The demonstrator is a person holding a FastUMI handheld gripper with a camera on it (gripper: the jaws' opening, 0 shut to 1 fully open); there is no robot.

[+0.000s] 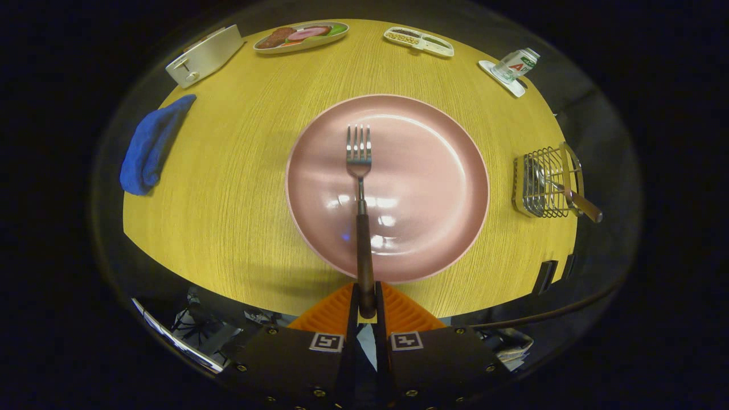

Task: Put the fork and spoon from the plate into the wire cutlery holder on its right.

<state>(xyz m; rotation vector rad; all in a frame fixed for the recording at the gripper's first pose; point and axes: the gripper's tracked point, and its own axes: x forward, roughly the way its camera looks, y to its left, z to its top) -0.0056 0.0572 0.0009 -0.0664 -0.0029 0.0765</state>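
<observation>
The tongs [366, 310] are clamped on the dark handle of the fork [359, 171], whose tines reach out over the pink plate [433, 171]. The spoon [561, 191] sits in the wire cutlery holder [547, 182] on the tabletop [228, 199], to the plate's right.

The plate [421, 188] sits in the middle of the table [239, 188], and the fork [360, 193] reaches out over it from between the gripper [365, 302] fingers, which are pressed on its handle at the near edge, tines pointing to the far edge. The wire cutlery holder [544, 182] stands at the right edge, right of the plate and apart from it, with a spoon [569, 193] in it. A cloth [151, 145] lies at the left edge; along the far edge, left to right, stand a toaster [205, 55], a food dish [300, 36], a divided tray [418, 41] and a carton [515, 64] on a coaster [512, 85].
</observation>
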